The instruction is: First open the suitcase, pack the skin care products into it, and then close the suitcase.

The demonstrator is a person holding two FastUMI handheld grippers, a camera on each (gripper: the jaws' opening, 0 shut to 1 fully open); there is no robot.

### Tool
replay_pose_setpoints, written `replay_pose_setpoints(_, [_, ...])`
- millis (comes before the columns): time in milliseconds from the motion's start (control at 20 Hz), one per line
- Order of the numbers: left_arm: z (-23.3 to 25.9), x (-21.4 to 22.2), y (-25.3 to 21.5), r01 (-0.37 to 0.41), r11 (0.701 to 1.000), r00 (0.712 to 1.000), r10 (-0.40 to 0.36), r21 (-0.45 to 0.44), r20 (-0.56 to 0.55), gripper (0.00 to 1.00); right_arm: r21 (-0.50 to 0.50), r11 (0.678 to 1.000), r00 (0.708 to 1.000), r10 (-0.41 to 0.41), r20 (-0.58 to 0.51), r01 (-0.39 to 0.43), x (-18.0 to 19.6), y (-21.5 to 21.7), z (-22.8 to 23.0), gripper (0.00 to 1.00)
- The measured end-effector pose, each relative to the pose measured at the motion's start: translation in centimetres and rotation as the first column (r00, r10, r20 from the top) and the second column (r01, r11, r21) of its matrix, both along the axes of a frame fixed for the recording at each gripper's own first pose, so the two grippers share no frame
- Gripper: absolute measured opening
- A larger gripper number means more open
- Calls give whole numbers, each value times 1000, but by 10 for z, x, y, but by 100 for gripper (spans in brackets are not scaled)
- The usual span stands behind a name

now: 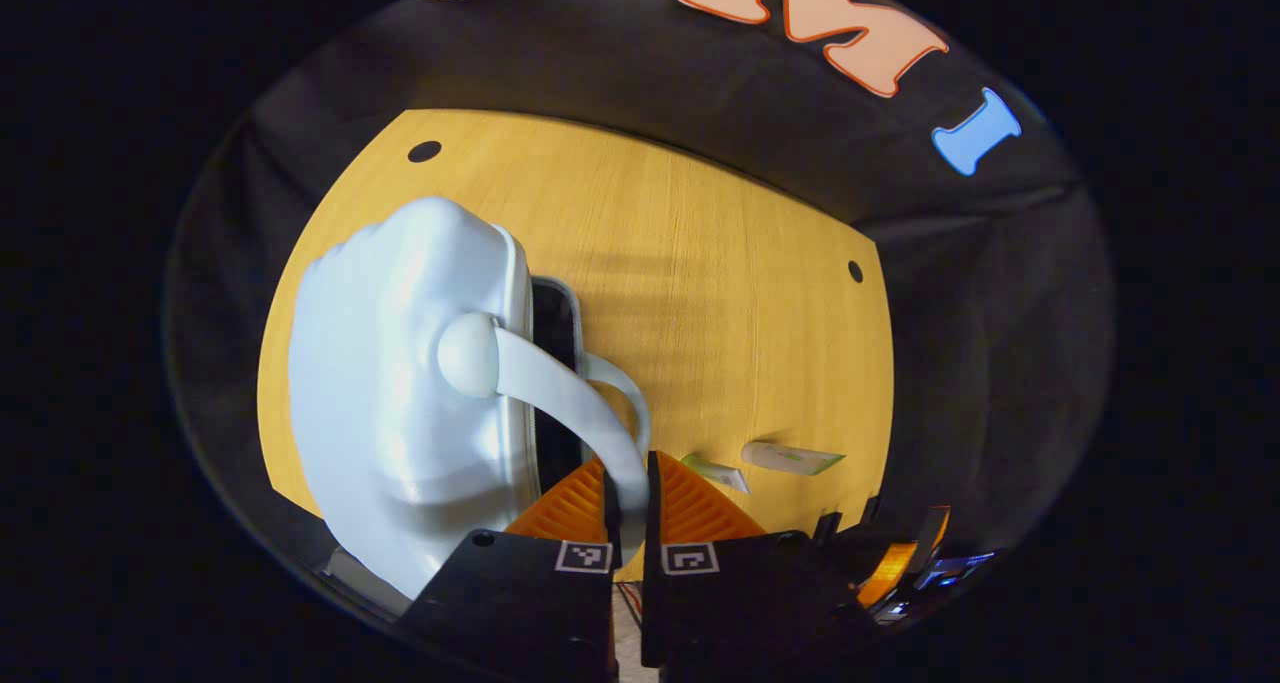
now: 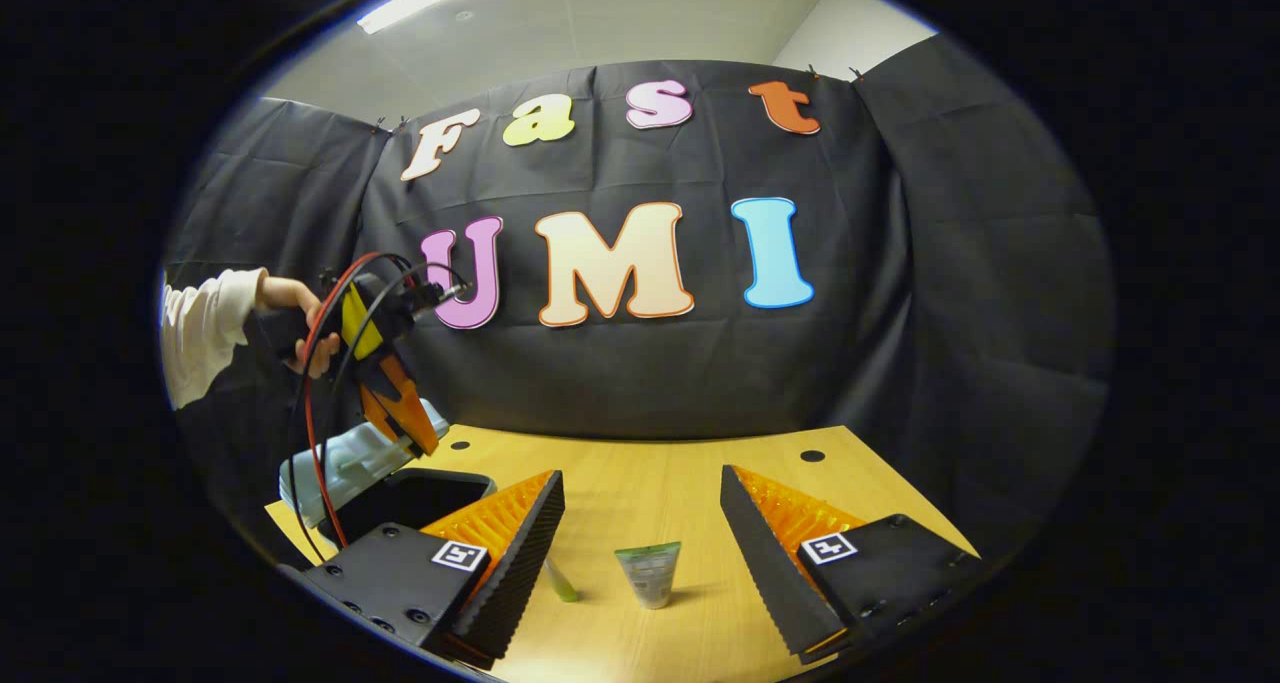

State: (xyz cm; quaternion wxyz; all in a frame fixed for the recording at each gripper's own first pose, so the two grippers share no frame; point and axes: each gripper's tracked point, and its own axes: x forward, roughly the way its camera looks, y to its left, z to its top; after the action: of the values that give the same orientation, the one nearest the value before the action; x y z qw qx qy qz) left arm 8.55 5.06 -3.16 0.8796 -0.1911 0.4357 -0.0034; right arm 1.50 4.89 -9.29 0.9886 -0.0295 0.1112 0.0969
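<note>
A pale blue hard-shell suitcase [image 1: 390,363] lies on the wooden table, its lid lifted a little so the black inside [image 1: 555,343] shows. My left gripper [image 1: 628,468] is shut on the suitcase's curved handle [image 1: 560,393]. In the right gripper view a hand holds that left gripper [image 2: 405,418] over the lid [image 2: 335,463], above the dark open shell [image 2: 410,498]. My right gripper [image 2: 641,475] hangs open above the table. A grey-green skin care tube [image 2: 648,573] stands beyond its fingers, and a thin green tube [image 2: 560,581] lies by the left finger. Both tubes [image 1: 790,456] [image 1: 715,471] lie right of the suitcase.
The wooden table [image 1: 700,293] has small round holes near its corners [image 1: 424,151] [image 1: 855,271]. Black cloth walls close it in at the back and sides. A white-sleeved arm [image 2: 205,328] reaches in from the left, with red and black cables [image 2: 315,403] hanging from the left gripper.
</note>
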Motion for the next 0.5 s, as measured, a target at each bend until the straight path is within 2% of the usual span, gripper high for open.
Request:
replay_pose_setpoints(250, [53, -33, 55, -73, 997, 992, 75, -22, 100, 4, 14, 1000, 1000, 21, 11, -21, 2, 26, -1, 95])
replay_pose_setpoints(450, [76, -55, 117, -148, 989, 977, 147, -2, 156, 4, 15, 999, 999, 32, 9, -32, 5, 43, -5, 98])
replay_pose_setpoints(500, [81, -62, 132, -174, 985, 971, 172, -1, 169, 4, 16, 999, 999, 34, 12, -35, 6, 48, -4, 94])
